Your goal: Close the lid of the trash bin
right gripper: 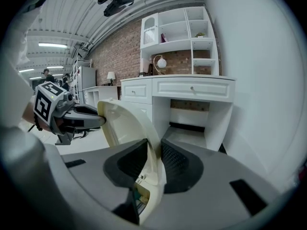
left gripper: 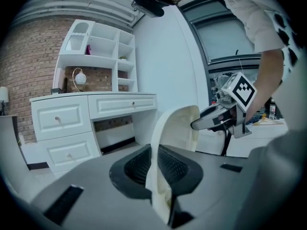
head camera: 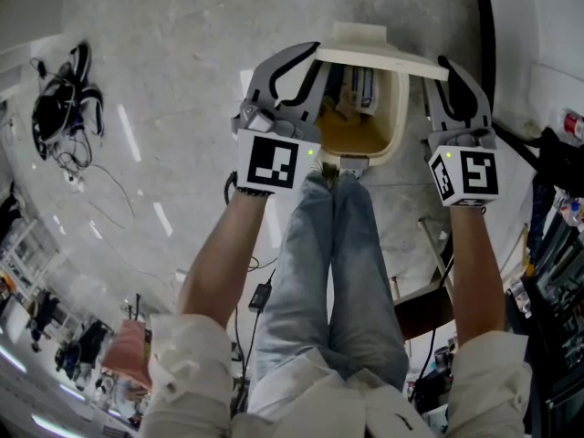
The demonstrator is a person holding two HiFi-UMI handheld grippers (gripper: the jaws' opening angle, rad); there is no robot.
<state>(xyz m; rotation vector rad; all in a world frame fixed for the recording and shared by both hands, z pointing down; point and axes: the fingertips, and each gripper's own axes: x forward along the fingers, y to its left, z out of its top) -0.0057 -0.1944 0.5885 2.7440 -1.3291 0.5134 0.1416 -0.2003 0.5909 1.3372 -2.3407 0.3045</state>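
Observation:
A cream trash bin (head camera: 394, 117) stands on the floor in front of the person's feet, with its lid (head camera: 383, 60) raised upright. Several bits of rubbish lie inside. My left gripper (head camera: 313, 55) is shut on the lid's left edge and my right gripper (head camera: 443, 64) is shut on its right edge. In the left gripper view the cream lid (left gripper: 175, 128) runs between the ribbed pads of my left gripper (left gripper: 154, 166), with my right gripper (left gripper: 201, 123) at its far side. The right gripper view shows the lid (right gripper: 124, 123) pinched in my right gripper (right gripper: 154, 161).
A white desk with drawers (left gripper: 91, 114) and a shelf unit (right gripper: 177, 37) stand against a brick wall behind the bin. A tangle of black cables (head camera: 62, 108) lies on the floor at the left. A stool (head camera: 429, 304) and clutter sit at the right.

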